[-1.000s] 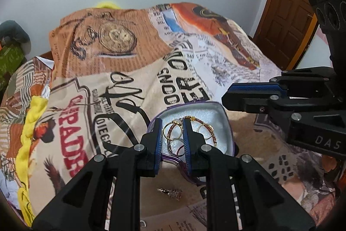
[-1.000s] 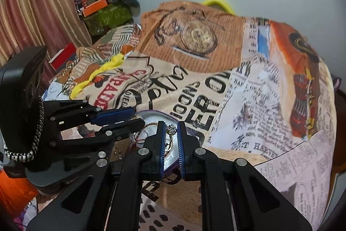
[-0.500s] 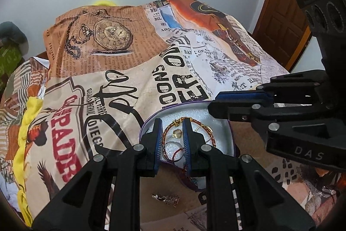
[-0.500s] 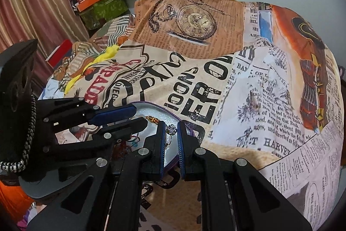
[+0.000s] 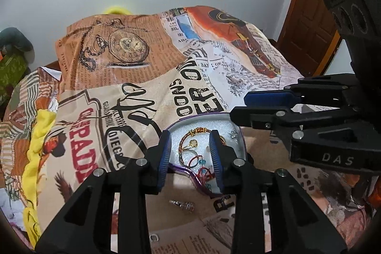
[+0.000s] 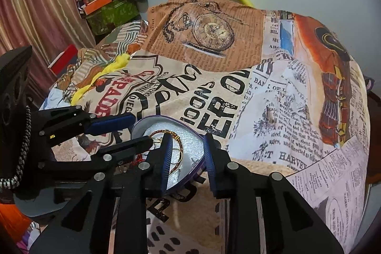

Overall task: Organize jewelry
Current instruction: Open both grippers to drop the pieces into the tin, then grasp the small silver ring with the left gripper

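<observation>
Now both grippers hover, jaws parted and empty, over the heart-shaped jewelry box (image 5: 241, 142) on the bed (image 5: 142, 92).
Left gripper (image 5: 190, 149) should drop squarely over the gold ring (image 5: 192, 143) beside the bangle (image 5: 197, 131); right gripper (image 6: 187, 154) should keep off the rim.

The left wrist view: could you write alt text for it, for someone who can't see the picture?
Two black, blue-padded fingers of the left gripper, spread open, frame a heart-shaped dish holding gold bangles and rings on a newspaper-print bedspread. The right gripper reaches in from the right, and a small silver piece lies on the cloth outside the dish.

Jewelry (image 5: 193, 143) in tray (image 5: 240, 135) on bedspread (image 5: 133, 87)
</observation>
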`<state>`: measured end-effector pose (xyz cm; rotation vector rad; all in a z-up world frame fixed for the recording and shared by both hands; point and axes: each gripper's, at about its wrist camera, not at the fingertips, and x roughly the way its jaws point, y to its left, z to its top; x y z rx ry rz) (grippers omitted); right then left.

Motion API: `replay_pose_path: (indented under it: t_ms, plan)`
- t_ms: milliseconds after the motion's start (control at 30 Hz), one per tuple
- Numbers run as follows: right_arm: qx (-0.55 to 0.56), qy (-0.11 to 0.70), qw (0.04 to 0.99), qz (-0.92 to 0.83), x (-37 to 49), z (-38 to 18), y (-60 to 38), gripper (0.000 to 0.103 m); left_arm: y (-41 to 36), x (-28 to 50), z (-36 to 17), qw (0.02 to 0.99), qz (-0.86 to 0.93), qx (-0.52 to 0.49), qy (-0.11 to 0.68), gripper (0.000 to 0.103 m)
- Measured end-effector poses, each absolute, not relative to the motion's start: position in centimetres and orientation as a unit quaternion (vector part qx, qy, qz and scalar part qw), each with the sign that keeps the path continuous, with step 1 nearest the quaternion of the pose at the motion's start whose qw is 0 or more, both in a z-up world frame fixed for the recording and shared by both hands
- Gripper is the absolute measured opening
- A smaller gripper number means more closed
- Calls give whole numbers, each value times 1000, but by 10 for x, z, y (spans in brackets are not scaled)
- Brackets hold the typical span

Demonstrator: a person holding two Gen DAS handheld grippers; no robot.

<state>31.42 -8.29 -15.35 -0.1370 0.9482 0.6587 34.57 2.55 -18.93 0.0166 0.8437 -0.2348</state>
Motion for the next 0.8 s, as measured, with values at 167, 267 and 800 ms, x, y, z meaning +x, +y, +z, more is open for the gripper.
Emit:
replay_pose_path:
  t_ms: [167,267,800]
  plan:
    - [-71,434,844,306,303,-141,-84,24,33,331,-174,911,-106,12,399,33]
    - [-76,426,848,305,294,-133,-84,24,39,322,-167,913,-94,21,396,36]
    - [-71,444,836,315,252,-132,-80,24,76,267,-222,877,-81,25,472,37]
